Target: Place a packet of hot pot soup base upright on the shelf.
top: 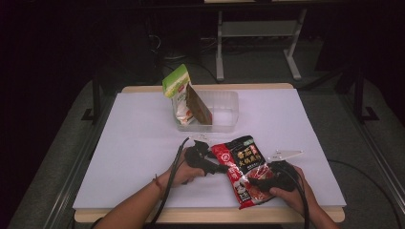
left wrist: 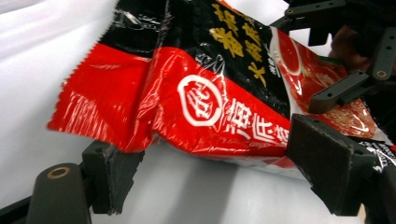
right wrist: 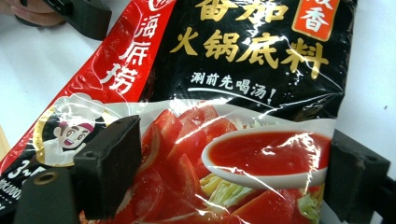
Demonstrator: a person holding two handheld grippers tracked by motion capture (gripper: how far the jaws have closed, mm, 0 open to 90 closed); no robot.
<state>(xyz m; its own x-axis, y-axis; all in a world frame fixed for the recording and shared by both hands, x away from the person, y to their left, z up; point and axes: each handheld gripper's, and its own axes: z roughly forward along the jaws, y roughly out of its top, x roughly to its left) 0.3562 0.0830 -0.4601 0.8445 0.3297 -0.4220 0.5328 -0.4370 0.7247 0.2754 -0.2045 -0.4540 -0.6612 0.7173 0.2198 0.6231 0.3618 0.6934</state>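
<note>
High view – pouch: the red-and-black hotpot soup base pouch (top: 244, 169) is seen near the front edge of the bench (top: 133, 143), right of centre, its long axis running from the front edge toward the far edge, tilted slightly left at the top.
High view – tools: the left tool (top: 220, 168) is brought in from the pouch's left side edge; the right tool (top: 261, 183) is set at the pouch's lower right part. Both hands are equally close to it.
High view – surroundings: a clear plastic bin (top: 224, 112) is placed toward the far edge, with a green-topped packet (top: 178, 93) and a brown packet (top: 198, 106) standing in it.
Left gripper view – state: the jaws are held wide, astride the red side edge of the pouch (left wrist: 196, 98), which is raised a little off the bench between them; contact cannot be told.
Right gripper view – state: the jaws are spread wide on either side of the tomato picture on the pouch (right wrist: 233, 140); the printed top points away from this tool.
Judgement: a closing of both tools across the pouch's short axis is called for next.
</note>
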